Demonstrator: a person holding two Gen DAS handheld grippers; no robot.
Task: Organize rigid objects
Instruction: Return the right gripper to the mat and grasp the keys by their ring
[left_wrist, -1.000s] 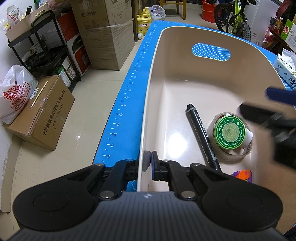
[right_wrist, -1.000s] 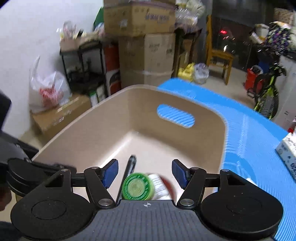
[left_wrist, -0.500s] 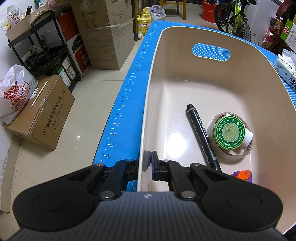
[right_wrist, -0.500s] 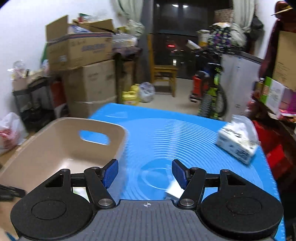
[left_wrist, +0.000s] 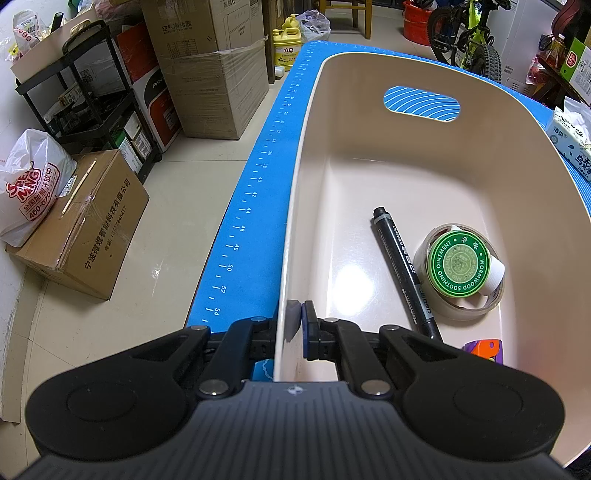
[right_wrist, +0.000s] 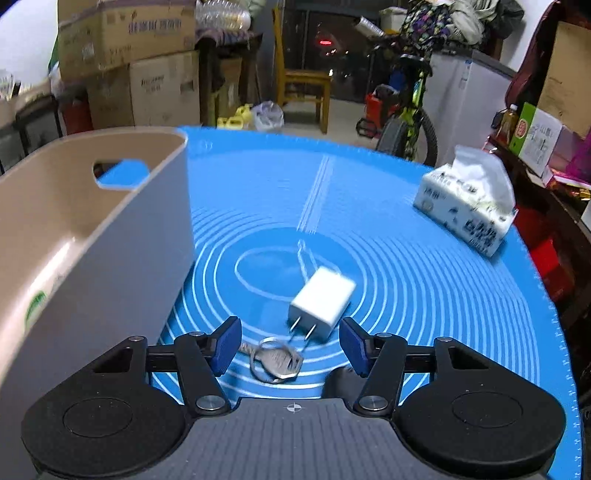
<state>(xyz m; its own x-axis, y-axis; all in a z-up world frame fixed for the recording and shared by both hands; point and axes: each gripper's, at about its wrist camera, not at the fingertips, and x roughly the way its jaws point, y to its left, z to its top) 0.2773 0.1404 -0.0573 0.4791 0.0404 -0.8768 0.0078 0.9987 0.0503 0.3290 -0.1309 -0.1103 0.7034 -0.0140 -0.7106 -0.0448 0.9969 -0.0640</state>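
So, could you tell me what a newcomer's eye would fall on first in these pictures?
Probably the big beige bin on the bright blue mat, with the left gripper clamped on its near wall. Inside it lie a black marker and a green-lidded ointment jar sitting in a tape roll. Outside on the mat, a white charger plug and keys lie before the open right gripper.

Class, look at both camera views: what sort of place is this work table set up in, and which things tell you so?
Probably a home storeroom or garage-like spare room: stacked cardboard boxes, a bicycle parked behind the blue mat, and a wooden chair among general clutter.
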